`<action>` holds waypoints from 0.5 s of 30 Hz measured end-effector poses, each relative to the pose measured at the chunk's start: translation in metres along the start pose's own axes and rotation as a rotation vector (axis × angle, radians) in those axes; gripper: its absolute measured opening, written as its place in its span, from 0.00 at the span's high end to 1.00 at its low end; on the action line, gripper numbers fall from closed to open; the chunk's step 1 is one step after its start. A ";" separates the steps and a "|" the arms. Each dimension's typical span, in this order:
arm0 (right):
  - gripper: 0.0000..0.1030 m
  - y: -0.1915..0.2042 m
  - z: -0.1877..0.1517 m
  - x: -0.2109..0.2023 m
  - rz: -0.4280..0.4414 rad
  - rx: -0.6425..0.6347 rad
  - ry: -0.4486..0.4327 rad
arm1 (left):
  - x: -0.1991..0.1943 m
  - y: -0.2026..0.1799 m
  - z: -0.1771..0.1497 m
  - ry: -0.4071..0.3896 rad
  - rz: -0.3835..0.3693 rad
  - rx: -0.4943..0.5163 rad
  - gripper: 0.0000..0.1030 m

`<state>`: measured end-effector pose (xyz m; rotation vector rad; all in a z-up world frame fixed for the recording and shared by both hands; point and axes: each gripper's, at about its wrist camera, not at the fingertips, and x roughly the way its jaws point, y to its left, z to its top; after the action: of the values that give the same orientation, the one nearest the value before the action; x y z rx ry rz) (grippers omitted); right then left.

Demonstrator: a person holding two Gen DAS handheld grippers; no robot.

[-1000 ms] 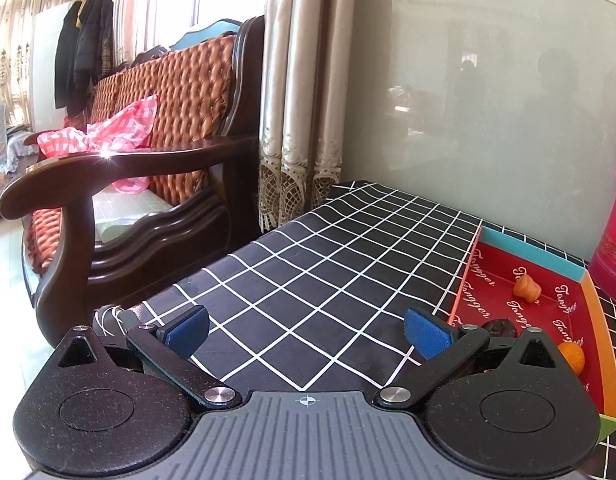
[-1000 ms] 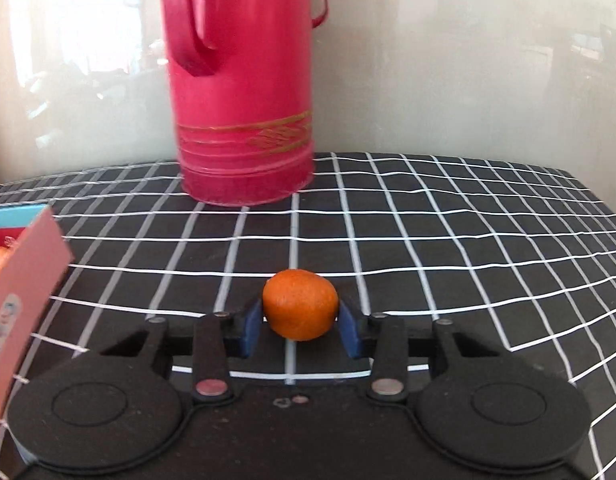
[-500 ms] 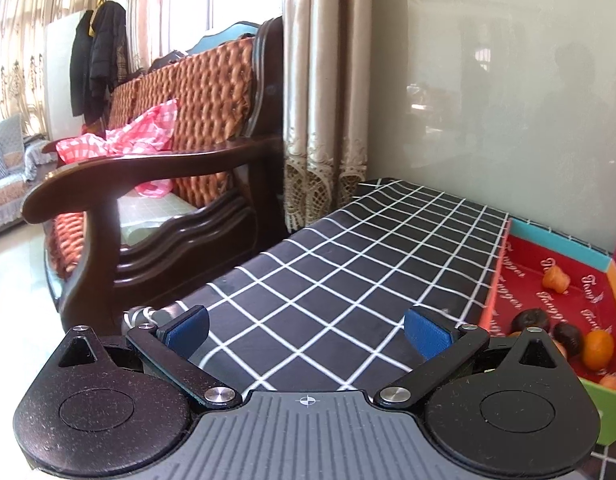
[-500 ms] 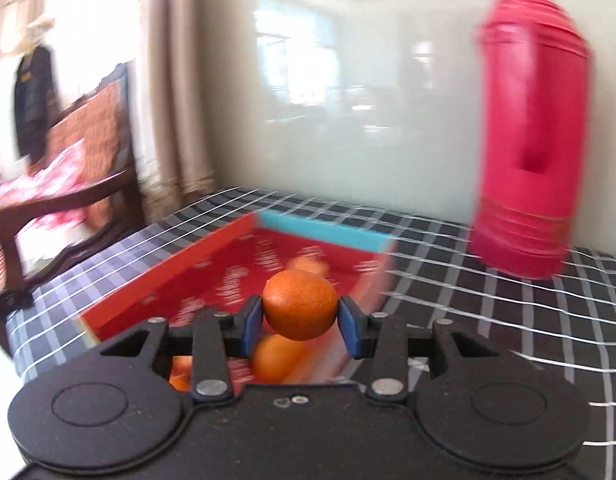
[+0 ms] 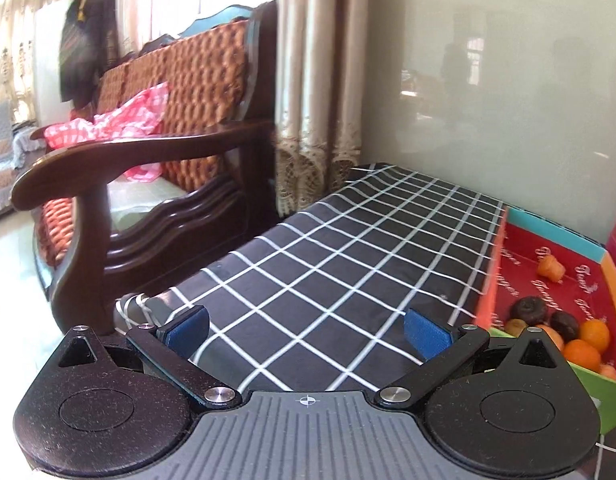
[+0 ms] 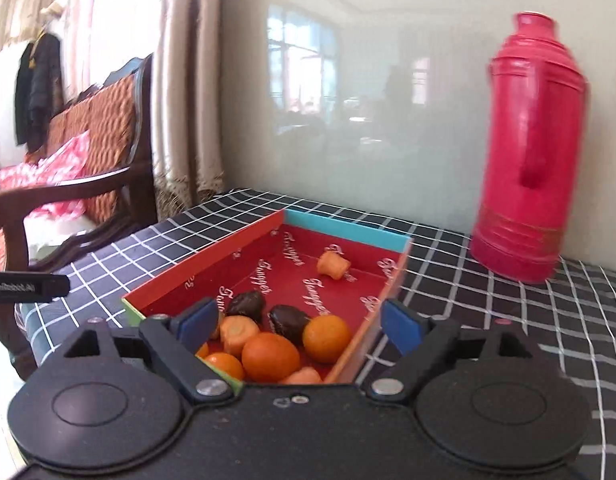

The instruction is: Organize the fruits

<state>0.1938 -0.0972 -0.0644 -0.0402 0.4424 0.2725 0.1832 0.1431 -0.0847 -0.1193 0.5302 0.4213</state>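
Note:
A red cardboard box [image 6: 248, 256] sits on the checked table. It holds several oranges, such as one orange [image 6: 270, 357], two dark fruits [image 6: 247, 303], and carrot pieces [image 6: 333, 265]. My right gripper [image 6: 298, 322] is open and empty just above the box's near end. The box also shows at the right of the left wrist view [image 5: 548, 276]. My left gripper [image 5: 306, 330] is open and empty over the table, left of the box.
A tall red thermos [image 6: 530, 152] stands at the back right near the wall. A wooden sofa [image 5: 160, 152] with a pink cloth stands left of the table. The table's left edge [image 5: 180, 292] is close to my left gripper.
My right gripper opened and let go of the orange, which now lies in the box. The left gripper's view shifted slightly to the left.

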 end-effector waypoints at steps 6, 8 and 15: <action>0.06 -0.008 -0.012 -0.052 -0.085 0.083 -0.026 | -0.027 -0.017 -0.001 -0.024 -0.081 0.059 0.00; 0.06 -0.009 -0.014 -0.072 -0.114 0.093 -0.041 | -0.045 -0.019 -0.002 -0.033 -0.120 0.067 0.00; 0.06 -0.013 -0.009 -0.136 -0.190 0.155 -0.069 | -0.125 -0.023 -0.004 -0.069 -0.236 0.093 0.00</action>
<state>0.0760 -0.1449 -0.0144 0.0784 0.3870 0.0521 0.0935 0.0766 -0.0234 -0.0765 0.4604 0.1695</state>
